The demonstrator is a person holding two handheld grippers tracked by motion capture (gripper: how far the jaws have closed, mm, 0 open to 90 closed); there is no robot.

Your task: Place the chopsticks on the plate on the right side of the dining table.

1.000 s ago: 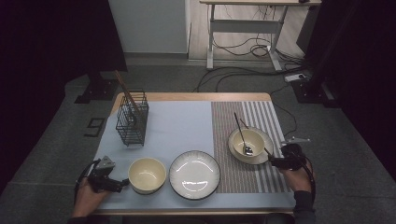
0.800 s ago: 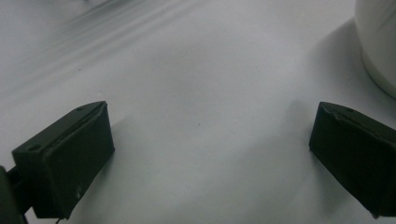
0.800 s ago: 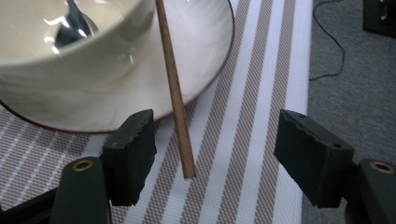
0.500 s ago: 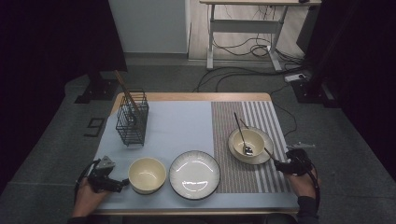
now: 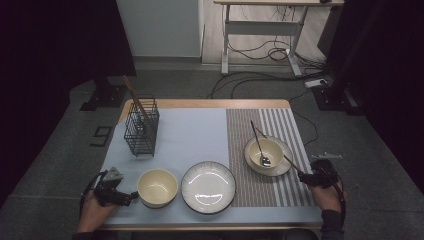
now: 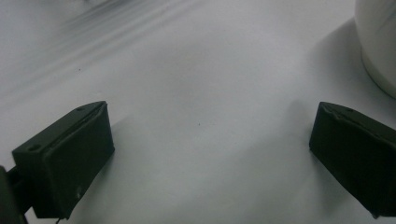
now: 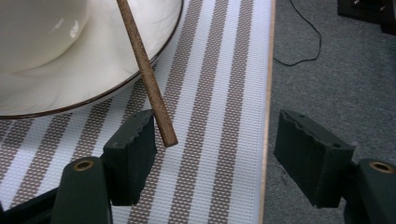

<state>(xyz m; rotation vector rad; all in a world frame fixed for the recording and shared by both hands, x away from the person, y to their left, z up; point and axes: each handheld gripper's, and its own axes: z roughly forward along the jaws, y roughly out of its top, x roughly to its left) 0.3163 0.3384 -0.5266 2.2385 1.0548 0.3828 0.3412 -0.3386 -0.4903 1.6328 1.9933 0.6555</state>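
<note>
Since a second ago our right tool (image 5: 306, 176) has slid back toward the surface's (image 5: 190, 131) near right corner, away from the saucer (image 5: 286, 168); our left tool (image 5: 127, 196) has kept its place. We hold the right tool spread, pinching nothing. The chopstick's (image 7: 147, 74) end lies just inside its left pad, and we cannot tell whether they touch. That stick leans out of the bowl (image 5: 265, 151) toward 4 o'clock, over the striped mat (image 7: 219, 116). A spoon (image 5: 264, 159) rests in the same bowl. Our left tool is spread too, empty, on the pale mat (image 6: 196, 93), with a second bowl (image 5: 157, 186) at its 3 o'clock. A plate (image 5: 208, 186) sits beyond that.
</note>
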